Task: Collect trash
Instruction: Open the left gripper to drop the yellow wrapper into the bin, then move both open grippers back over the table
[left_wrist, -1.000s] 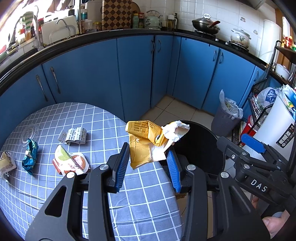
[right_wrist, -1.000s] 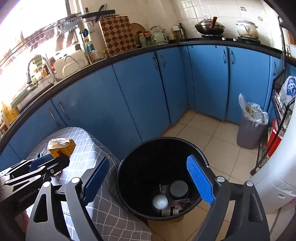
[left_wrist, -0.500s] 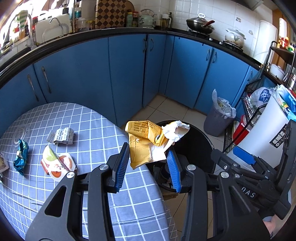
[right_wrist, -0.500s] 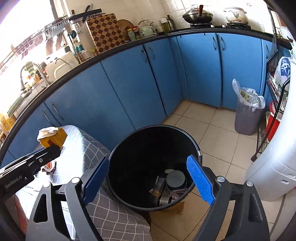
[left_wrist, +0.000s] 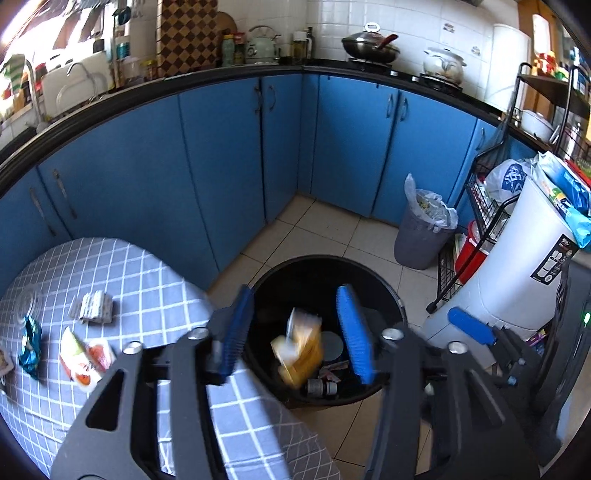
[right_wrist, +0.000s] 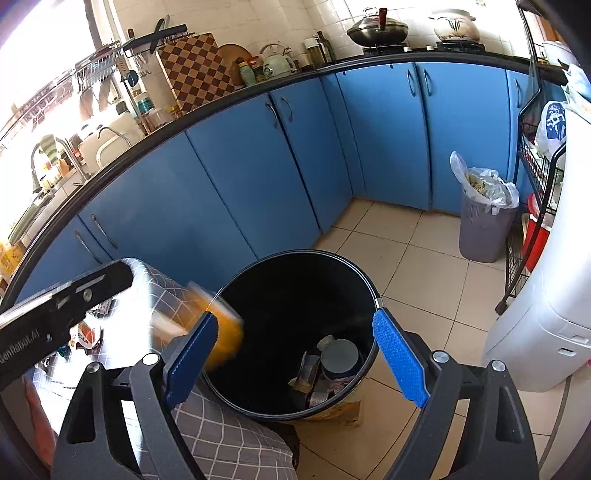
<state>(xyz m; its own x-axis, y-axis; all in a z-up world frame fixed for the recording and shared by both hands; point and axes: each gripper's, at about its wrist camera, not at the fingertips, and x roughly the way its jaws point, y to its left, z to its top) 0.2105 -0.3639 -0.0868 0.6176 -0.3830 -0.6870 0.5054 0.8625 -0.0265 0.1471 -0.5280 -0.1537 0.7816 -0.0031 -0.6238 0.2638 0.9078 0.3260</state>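
One black bin (left_wrist: 325, 266) stands on the tiled floor, touching the table's corner. One yellow wrapper (left_wrist: 301, 345), blurred by motion, is in the air over the bin's mouth, between the blue fingers of the left gripper (left_wrist: 295, 334) but touching neither; those jaws are opening and grasp nothing. In the right wrist view the same wrapper (right_wrist: 221, 328) is a yellow smear at the bin's near-left rim (right_wrist: 369, 288), half hidden behind the left finger of the right gripper (right_wrist: 290, 360), whose jaws stand wide apart and empty above the bin.

Inside the bin lie several pieces: one grey round lid (right_wrist: 340, 356), a small dark cylinder (left_wrist: 321, 387), and crumpled scraps too jumbled to count.

On the checked tablecloth (left_wrist: 147, 280), four pieces of trash show. One white blister pack (left_wrist: 92, 306) lies toward the far edge, one red and white wrapper (left_wrist: 83, 360) nearer, one teal wrapper (left_wrist: 29, 345) to its left, and one more piece (left_wrist: 4, 360) is cut off by the left edge of the picture, so its kind cannot be told.

A second, grey bin (left_wrist: 421, 236) with a white liner stands well apart by the blue cabinets (left_wrist: 229, 166). A bit of the person's hand (right_wrist: 37, 410) shows under the left gripper's body.
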